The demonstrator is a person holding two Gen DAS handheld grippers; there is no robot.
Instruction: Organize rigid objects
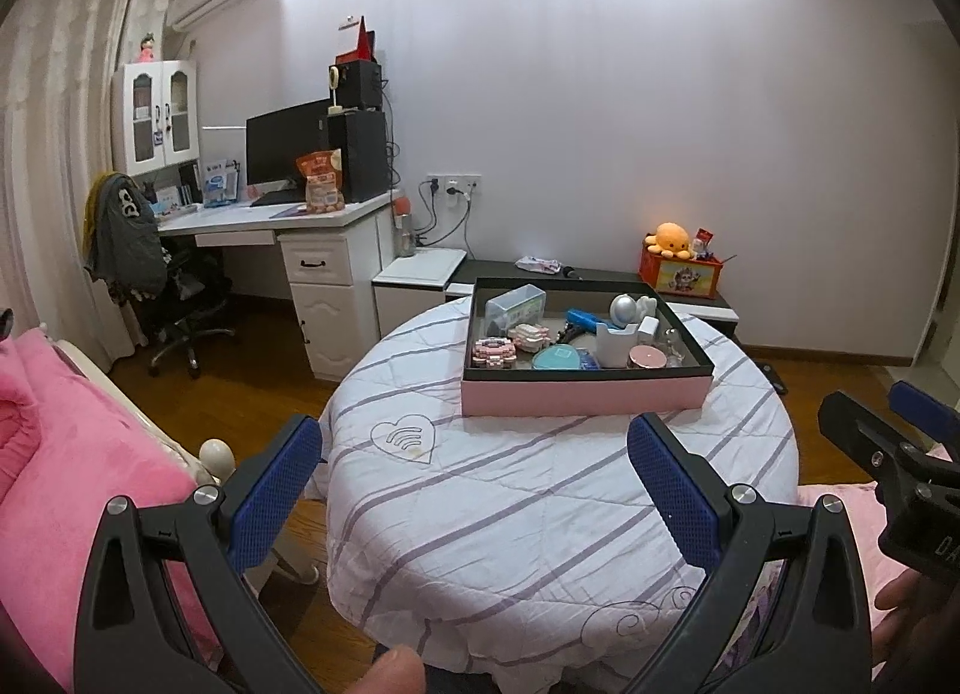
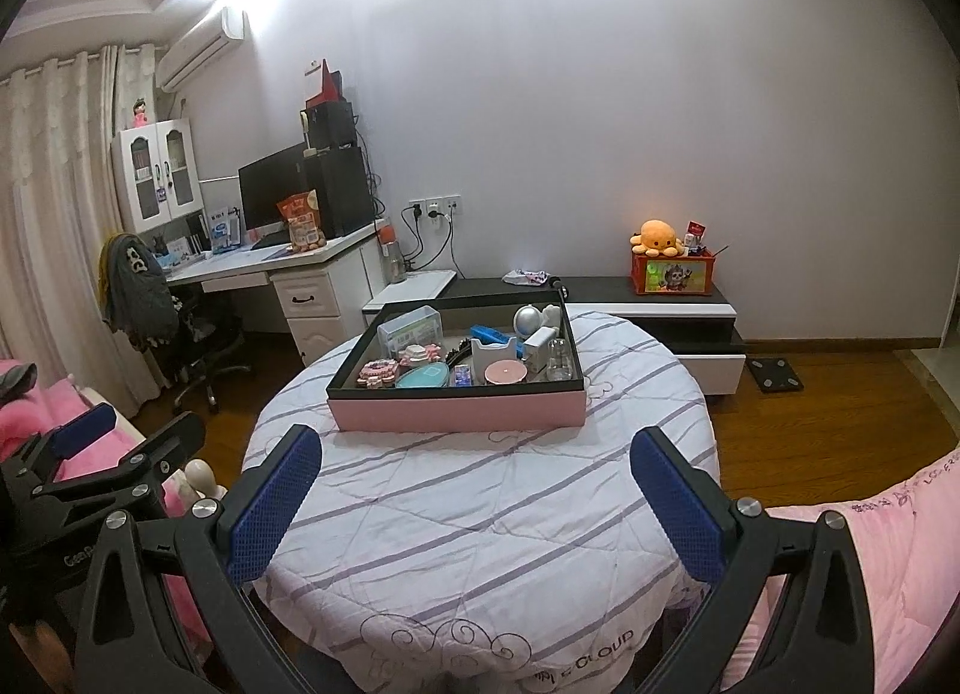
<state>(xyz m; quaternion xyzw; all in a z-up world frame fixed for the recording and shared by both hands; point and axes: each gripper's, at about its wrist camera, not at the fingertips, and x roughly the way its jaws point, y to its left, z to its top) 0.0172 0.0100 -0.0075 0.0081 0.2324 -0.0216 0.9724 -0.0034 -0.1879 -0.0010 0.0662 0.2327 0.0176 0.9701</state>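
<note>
A pink box with a dark inside (image 1: 582, 394) (image 2: 456, 409) sits at the far side of a round table covered with a striped white quilt (image 1: 540, 490) (image 2: 480, 502). The box holds several small rigid items: a clear case (image 1: 516, 304), a teal oval case (image 1: 555, 359), a white cup (image 1: 615, 346), a silver ball (image 1: 624, 310), a pink round tin (image 2: 506, 374) and a glass jar (image 2: 558, 361). My left gripper (image 1: 474, 484) is open and empty, well short of the box. My right gripper (image 2: 477, 484) is open and empty, also short of it.
A pink bed (image 1: 72, 454) lies on the left and pink bedding (image 2: 870, 562) on the right. A desk with a monitor (image 1: 282, 153) and an office chair (image 1: 180, 310) stand at the far left. A low TV bench (image 2: 630, 292) carries an orange plush and a toy box (image 2: 672, 268).
</note>
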